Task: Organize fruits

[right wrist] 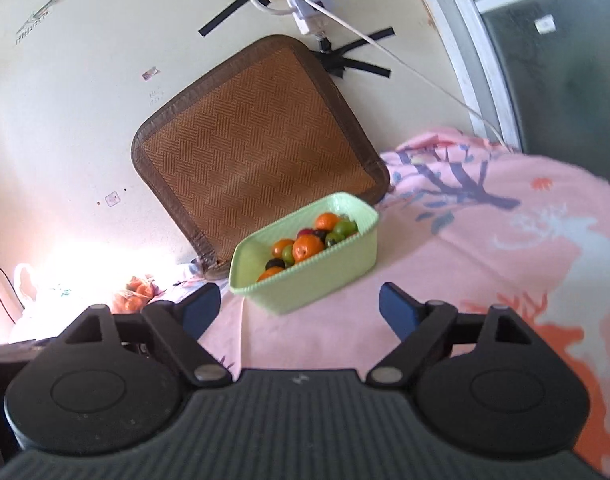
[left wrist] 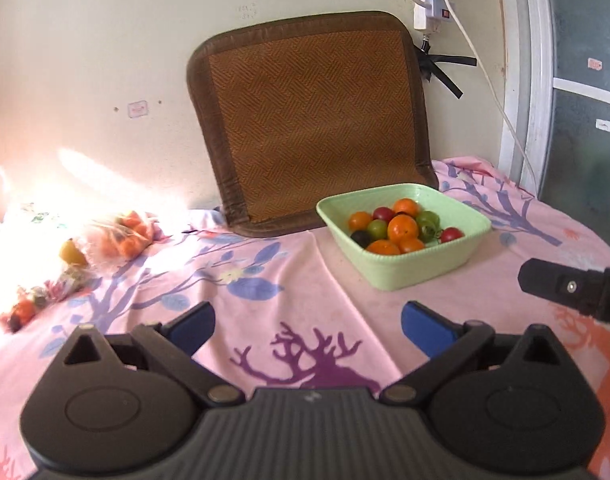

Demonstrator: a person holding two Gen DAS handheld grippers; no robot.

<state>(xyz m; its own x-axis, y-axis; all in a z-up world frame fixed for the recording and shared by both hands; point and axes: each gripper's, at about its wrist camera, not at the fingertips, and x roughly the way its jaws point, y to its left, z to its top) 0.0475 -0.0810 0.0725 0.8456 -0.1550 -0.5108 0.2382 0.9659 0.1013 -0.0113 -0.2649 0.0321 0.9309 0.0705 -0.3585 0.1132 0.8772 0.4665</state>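
Strong daylight floods in from the far left, blowing out the wall (left wrist: 33,128) and the plastic bag (right wrist: 37,292) there to white glare. The rest is evenly bright with soft shadows. Fisheye bending curves the door frame (left wrist: 533,80) at the right, and the edges look slightly soft.

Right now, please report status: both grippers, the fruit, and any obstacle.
Left gripper open, empty. Right gripper open, empty. Fruits piled in green bowl; more in a bag far left. Nothing between grippers and bowl.
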